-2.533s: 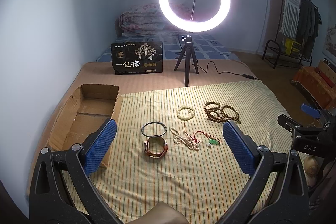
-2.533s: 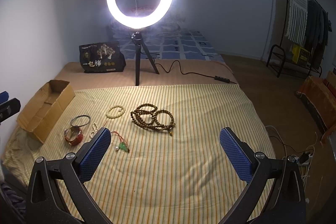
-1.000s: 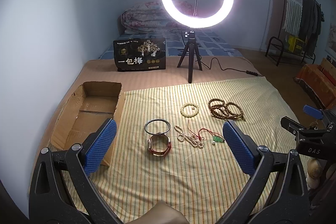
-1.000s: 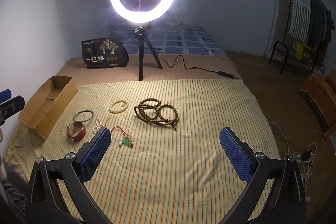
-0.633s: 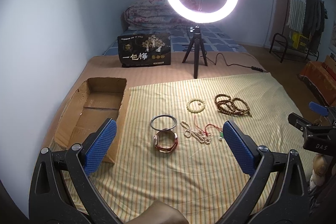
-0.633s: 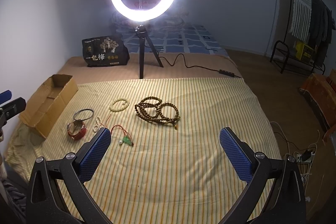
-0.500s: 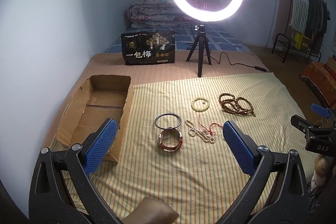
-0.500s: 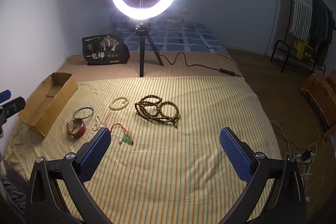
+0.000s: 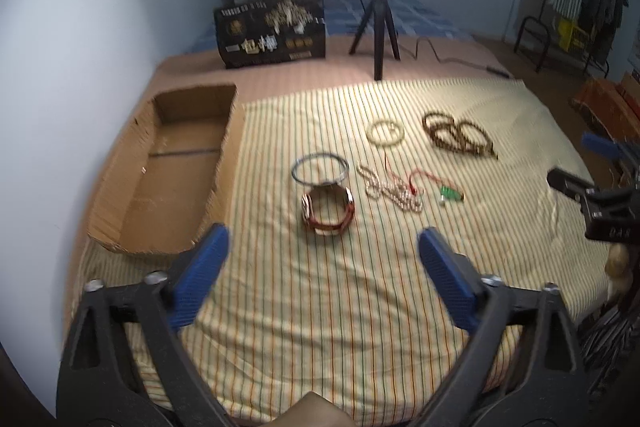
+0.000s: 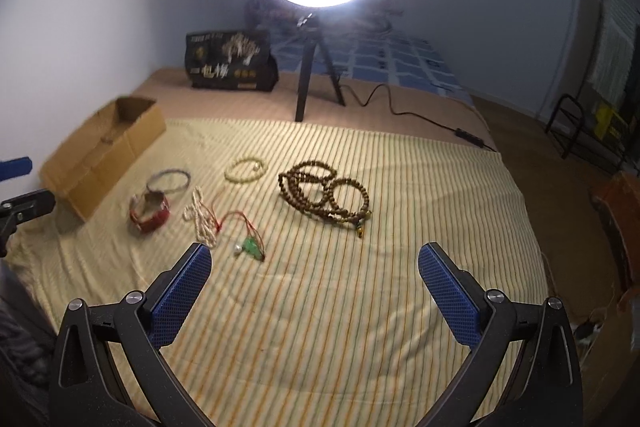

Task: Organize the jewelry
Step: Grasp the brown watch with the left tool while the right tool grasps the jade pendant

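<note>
Jewelry lies on a striped cloth [image 9: 320, 307]: a red-brown bracelet [image 9: 329, 210], a dark bangle [image 9: 319, 167], a pearl strand [image 9: 386, 187], a red cord with a green pendant [image 9: 450, 193], a pale bead bracelet [image 9: 386, 133] and brown prayer beads [image 9: 456, 137]. An open cardboard box [image 9: 168, 171] sits left of them. My left gripper [image 9: 322, 251] is open and empty, just short of the red-brown bracelet. My right gripper [image 10: 316, 263] is open and empty, in front of the green pendant [image 10: 251, 247] and the brown beads [image 10: 324, 193]. The box [image 10: 104, 155] shows at the left.
A ring light on a tripod [image 9: 380, 27] stands behind the cloth, with its cable [image 10: 400, 107] running right. A black printed bag [image 9: 272, 31] leans at the back. A clothes rack [image 9: 576, 7] stands far right.
Both grippers have moved forward and tilted down toward the jewelry, which now looks larger and nearer. Both stay open. No piece of jewelry has moved.
</note>
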Action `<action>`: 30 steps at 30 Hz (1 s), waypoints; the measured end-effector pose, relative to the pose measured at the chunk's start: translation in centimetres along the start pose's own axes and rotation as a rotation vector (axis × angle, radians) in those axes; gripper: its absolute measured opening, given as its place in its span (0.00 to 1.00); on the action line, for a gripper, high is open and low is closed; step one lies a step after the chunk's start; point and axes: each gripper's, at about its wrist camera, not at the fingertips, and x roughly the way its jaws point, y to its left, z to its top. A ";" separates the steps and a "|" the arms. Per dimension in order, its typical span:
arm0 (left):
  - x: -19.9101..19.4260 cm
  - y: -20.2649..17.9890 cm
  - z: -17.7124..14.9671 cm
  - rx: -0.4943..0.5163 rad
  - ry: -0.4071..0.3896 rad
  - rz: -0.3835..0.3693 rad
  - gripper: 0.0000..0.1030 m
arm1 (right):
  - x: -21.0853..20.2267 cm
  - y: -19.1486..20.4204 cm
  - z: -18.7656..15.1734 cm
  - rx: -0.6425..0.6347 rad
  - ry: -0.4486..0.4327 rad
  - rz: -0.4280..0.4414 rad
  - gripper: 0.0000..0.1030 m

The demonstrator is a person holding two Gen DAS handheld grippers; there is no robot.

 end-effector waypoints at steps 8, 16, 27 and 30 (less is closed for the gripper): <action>5.0 -0.1 -0.3 -0.029 0.147 -0.040 0.81 | 3.1 1.3 0.4 -0.148 0.065 0.097 0.99; 8.4 0.4 0.4 -0.059 0.207 -0.063 0.81 | 7.6 1.9 -0.4 -0.205 0.191 0.194 0.76; 12.7 0.8 0.7 -0.067 0.260 -0.037 0.71 | 11.7 2.7 -0.6 -0.219 0.299 0.279 0.47; 13.3 0.8 0.8 -0.059 0.257 -0.027 0.70 | 12.5 3.1 -0.5 -0.234 0.317 0.287 0.42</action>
